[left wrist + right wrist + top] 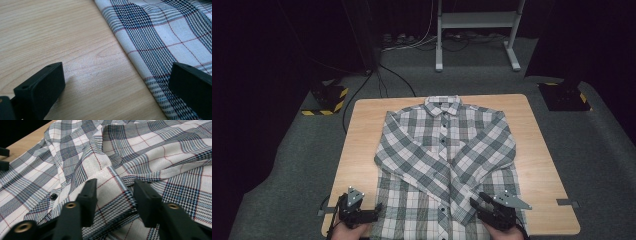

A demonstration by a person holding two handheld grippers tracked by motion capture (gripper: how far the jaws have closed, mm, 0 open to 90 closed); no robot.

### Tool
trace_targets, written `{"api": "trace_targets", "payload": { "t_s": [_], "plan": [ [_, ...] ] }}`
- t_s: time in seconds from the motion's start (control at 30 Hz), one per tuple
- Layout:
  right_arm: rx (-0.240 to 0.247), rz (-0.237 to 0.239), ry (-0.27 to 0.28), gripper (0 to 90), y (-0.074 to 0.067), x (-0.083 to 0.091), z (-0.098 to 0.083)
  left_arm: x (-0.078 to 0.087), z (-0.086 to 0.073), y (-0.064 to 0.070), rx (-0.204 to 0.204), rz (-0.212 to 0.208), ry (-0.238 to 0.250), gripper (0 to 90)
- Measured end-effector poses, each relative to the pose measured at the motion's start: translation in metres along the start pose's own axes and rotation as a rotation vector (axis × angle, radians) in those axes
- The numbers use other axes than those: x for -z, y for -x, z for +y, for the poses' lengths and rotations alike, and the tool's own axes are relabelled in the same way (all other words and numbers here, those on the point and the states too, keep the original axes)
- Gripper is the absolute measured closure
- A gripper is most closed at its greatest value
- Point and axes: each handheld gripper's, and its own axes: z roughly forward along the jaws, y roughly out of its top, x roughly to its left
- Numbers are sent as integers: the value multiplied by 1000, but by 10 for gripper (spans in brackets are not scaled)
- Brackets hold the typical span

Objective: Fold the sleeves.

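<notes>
Plaid shirt (444, 160) is lying flat on the tabletop (362, 130), sleeves already crossed. Left tongs (371, 212) are spread at the near-left hem; right tongs (115, 195) are straddling a cuff (112, 192), part-open. Body folding is remaining.

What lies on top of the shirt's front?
Both sleeves are folded across the plaid shirt, crossing over its button placket. They cover the chest beneath. One cuff sits between the right tongs. The wooden table lies underneath.
</notes>
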Motion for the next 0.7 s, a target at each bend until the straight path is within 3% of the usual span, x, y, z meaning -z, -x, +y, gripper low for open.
{"api": "trace_targets", "payload": {
  "t_s": [0.2,0.7],
  "plan": [
    [36,-6,8,852,-4,4,-1,0,0,0,-1,-1,1,7],
    [91,25,70,874,-27,14,17,0,0,0,1,-1,1,7]
  ]
}}
